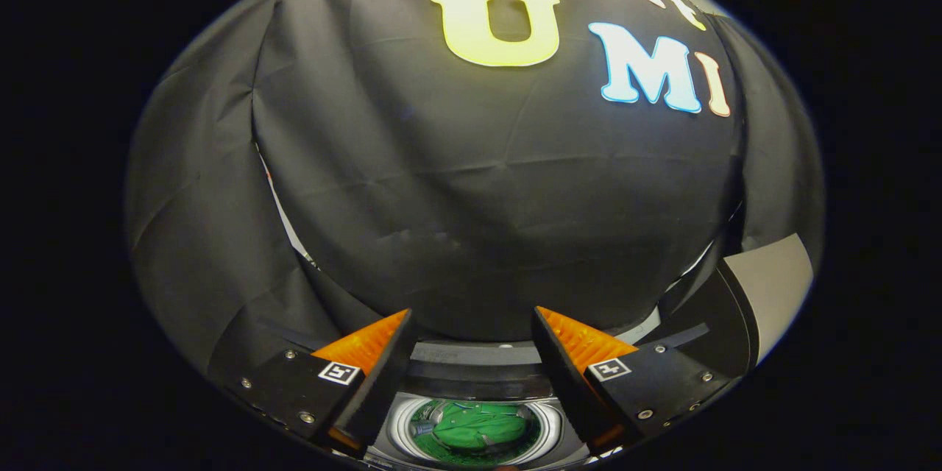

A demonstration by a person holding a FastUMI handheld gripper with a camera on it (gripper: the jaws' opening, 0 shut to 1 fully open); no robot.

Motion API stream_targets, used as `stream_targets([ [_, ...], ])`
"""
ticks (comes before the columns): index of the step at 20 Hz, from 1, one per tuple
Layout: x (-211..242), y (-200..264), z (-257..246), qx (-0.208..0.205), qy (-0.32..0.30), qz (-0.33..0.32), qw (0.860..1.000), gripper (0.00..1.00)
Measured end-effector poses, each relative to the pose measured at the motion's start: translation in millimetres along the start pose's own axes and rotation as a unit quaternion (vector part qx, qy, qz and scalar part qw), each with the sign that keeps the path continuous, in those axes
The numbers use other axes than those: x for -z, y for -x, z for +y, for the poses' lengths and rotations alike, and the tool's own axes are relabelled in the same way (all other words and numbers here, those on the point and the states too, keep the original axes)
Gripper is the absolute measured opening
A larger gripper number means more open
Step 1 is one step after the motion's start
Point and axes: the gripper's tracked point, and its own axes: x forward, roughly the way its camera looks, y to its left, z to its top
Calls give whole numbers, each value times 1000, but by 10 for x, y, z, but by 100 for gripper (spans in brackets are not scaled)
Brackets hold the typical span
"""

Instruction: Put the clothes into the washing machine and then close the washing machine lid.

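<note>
While the tool (pixel 471 353) hangs above the washing machine (pixel 471 383) at the bottom centre of the frame, its two fingers stand well apart and hold nothing. Between them, low in the frame, the round drum opening (pixel 401 423) shows a green garment (pixel 478 430) lying inside it. So the loading step looks done, as far as this view can tell; whether other clothes wait elsewhere cannot be told. The step in hand seems to be the closing. At the lower right of the frame a grey curved panel (pixel 773 287) rises beside the machine, likely the raised lid. The next move calls for bringing the tool over to that panel, then swinging it down over the drum.
</note>
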Motion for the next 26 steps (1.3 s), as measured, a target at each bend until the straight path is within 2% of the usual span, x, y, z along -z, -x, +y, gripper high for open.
stream_targets([
  [14,366,558,59,-19,8,-49,999,96],
  [26,785,838,106,-42,27,-42,998,96],
])
